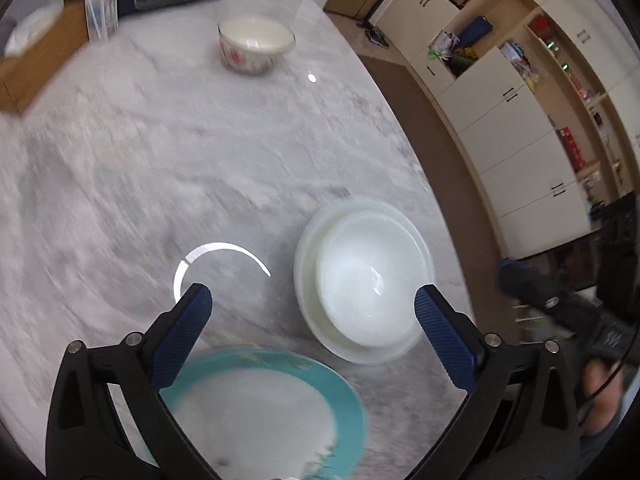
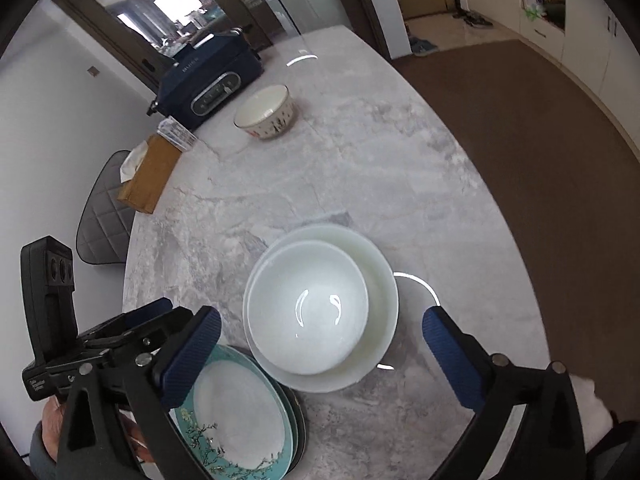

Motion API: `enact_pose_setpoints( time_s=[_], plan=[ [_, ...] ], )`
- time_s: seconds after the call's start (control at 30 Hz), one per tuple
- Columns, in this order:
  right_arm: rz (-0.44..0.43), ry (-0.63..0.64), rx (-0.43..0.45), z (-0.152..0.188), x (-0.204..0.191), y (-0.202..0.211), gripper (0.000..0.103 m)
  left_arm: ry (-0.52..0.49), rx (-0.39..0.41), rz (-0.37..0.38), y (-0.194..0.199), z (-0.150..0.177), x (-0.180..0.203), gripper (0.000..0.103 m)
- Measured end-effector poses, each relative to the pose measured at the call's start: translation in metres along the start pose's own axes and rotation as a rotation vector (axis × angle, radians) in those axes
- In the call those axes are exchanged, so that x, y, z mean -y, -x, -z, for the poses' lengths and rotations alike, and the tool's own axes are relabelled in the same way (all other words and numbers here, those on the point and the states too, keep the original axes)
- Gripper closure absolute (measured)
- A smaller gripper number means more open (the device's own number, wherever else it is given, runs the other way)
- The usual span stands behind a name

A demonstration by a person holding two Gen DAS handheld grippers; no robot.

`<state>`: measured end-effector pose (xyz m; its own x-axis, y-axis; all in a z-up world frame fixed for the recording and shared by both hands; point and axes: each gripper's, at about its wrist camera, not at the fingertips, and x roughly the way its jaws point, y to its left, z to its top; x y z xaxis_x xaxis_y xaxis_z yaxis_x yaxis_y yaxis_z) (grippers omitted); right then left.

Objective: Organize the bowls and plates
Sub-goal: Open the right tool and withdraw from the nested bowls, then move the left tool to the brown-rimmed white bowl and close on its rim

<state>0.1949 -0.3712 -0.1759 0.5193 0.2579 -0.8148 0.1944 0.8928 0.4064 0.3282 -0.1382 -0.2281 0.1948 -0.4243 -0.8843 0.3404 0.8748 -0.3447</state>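
The marble table is bare through its wide middle, giving free passage. Obstacles near the front edge: stacked white bowls touching the teal plates. At the far end a patterned bowl stands alone, with a blue appliance and a cardboard box along the left rim. The bowls stand well apart from the far bowl.

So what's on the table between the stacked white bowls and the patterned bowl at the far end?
Nothing: only bare marble table lies between the white bowls and the patterned bowl, clearest in the right wrist view.
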Motion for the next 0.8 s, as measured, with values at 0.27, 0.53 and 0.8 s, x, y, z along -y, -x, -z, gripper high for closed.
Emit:
enact_pose_setpoints(
  time_s=[0.27,0.53,0.8],
  plan=[
    [0.031,0.217,0.01,-0.125,-0.017,-0.042,0.0,0.014,0.258,-0.205,0.022,-0.114,-0.048,0.0],
    [-0.048,0.121,-0.088,-0.263,-0.03,-0.15,0.013,0.141,0.136,-0.28,-0.064,-0.247,-0.091,0.001],
    [-0.02,0.123,-0.175,-0.294,-0.044,-0.231,0.032,0.095,0.033,-0.343,-0.135,-0.278,-0.091,0.001]
  ],
)
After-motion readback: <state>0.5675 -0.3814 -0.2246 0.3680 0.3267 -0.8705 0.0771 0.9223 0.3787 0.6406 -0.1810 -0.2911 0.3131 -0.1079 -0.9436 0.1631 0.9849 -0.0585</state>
